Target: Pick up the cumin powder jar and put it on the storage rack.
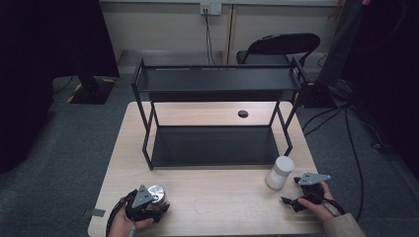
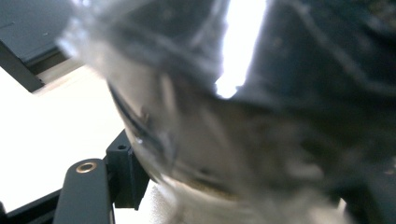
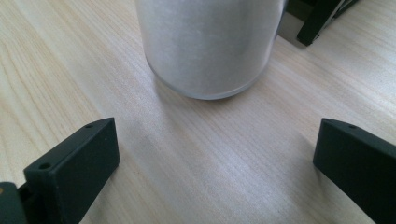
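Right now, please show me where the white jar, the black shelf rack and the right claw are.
white jar [image 1: 279, 172]: high view, on its frosted side wall.
black shelf rack [image 1: 217, 79]: high view, on its upper shelf surface.
right claw [image 1: 295, 192]: high view, midway between its open jaw tips.

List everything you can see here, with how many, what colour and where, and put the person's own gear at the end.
Table: one, light wood, centre of the high view.
Shelf rack: one, black metal, two tiers, both bare, standing on the table's far half.
White jar: one, frosted white, upright by the rack's front right foot.
Shiny jar: one, clear with a silver top, near left edge of the table.
Folding chair: one, black, behind the table.
Wall socket: one, white, on the far wall.
Left gripper: black, around the shiny jar; grip unclear.
Right gripper: black, jaws wide apart, just short of the white jar.
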A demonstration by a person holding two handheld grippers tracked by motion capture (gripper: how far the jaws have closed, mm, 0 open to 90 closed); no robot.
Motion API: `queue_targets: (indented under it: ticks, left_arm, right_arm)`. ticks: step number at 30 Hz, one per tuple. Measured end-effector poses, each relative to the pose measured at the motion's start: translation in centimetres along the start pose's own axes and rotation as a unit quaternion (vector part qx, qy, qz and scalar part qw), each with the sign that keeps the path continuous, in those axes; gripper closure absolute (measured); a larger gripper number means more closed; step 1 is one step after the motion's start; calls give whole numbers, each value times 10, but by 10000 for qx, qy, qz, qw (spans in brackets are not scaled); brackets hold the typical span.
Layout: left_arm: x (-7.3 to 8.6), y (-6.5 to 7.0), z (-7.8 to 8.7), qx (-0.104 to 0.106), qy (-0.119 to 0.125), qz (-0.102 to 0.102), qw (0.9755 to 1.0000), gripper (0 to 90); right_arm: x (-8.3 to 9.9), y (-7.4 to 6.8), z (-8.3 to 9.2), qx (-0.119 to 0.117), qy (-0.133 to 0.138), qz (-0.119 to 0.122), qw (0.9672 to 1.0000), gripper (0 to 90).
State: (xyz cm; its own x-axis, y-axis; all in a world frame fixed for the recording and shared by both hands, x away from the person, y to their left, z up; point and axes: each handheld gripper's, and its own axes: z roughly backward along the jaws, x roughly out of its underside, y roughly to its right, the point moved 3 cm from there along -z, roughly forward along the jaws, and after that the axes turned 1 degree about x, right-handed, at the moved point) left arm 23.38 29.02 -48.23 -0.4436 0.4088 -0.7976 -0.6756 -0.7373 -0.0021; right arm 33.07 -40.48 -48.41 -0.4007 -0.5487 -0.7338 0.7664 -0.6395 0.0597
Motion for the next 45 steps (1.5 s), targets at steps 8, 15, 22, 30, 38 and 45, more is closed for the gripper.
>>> queue_targets:
  ticks: [8, 15, 22, 30, 38, 45]
  left_arm:
    - [-7, -4, 3, 195, 130, 171, 9996, 301]
    - [-27, -8, 9, 374, 149, 262, 9988, 301]
    - [-50, -9, 14, 471, 160, 235, 9985, 302]
    - [-80, -12, 19, 581, 239, 231, 9978, 302]
    - [-114, -16, 25, 644, 301, 131, 9974, 302]
    - [-145, -20, 30, 743, 219, 45, 9970, 302]
  right_arm:
    - [0, 0, 0, 0, 1, 1, 10000, 0]
    - [0, 0, 0, -1, 1, 1, 10000, 0]
    - [0, 0, 0, -1, 2, 1, 10000, 0]
    - [0, 0, 0, -1, 2, 0, 10000, 0]
    - [0, 0, 0, -2, 3, 2, 10000, 0]
    - [0, 0, 0, -2, 3, 1, 10000, 0]
